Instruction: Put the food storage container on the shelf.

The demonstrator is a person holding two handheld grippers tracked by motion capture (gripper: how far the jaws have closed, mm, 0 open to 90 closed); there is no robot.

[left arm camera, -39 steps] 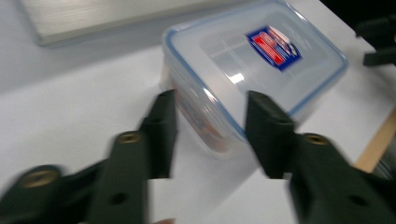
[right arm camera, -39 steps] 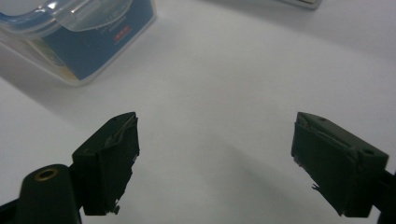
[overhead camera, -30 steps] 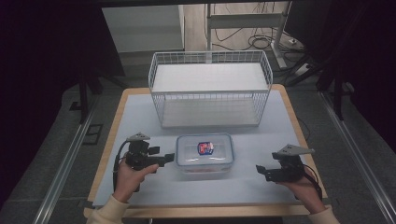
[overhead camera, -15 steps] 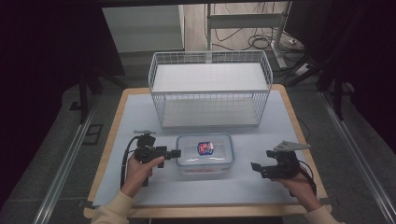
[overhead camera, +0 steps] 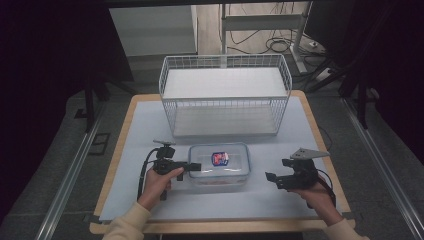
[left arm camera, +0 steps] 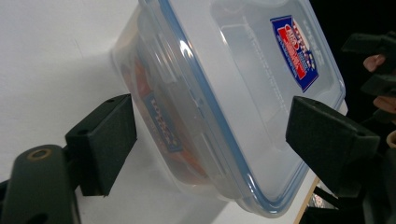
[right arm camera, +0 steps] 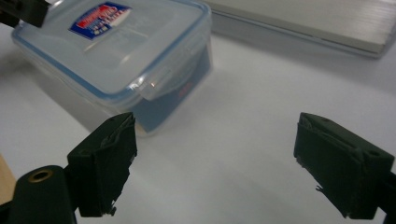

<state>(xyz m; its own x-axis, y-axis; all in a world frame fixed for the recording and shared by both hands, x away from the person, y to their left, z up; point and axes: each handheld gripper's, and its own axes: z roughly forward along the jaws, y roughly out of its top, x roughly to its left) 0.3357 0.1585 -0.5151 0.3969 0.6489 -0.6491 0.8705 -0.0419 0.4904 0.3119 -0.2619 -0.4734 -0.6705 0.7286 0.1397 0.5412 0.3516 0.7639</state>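
A clear plastic container point(overhead camera: 219, 165) with a blue-rimmed lid and a red and blue sticker lies at the front middle of the table. My left gripper point(overhead camera: 194, 166) is open at its left end. In the left gripper view the two jaws stand wide apart on either side of the container point(left arm camera: 233, 93), one low by its wall and one over the lid; I cannot tell whether they touch it. My right gripper point(overhead camera: 269, 177) is open a short way right of the container, apart from it. In the right gripper view the container point(right arm camera: 116, 51) and its lid flap point(right arm camera: 156, 86) lie ahead to the left.
A white wire basket point(overhead camera: 225, 95) stands at the back of the table, behind the container. A pale mat point(overhead camera: 145, 130) covers the wooden table top. The other hand's fingers point(left arm camera: 380, 63) show at the far right of the left gripper view.
My left gripper has moved right, up to the container's left end. My right gripper has shifted a little left toward the container.
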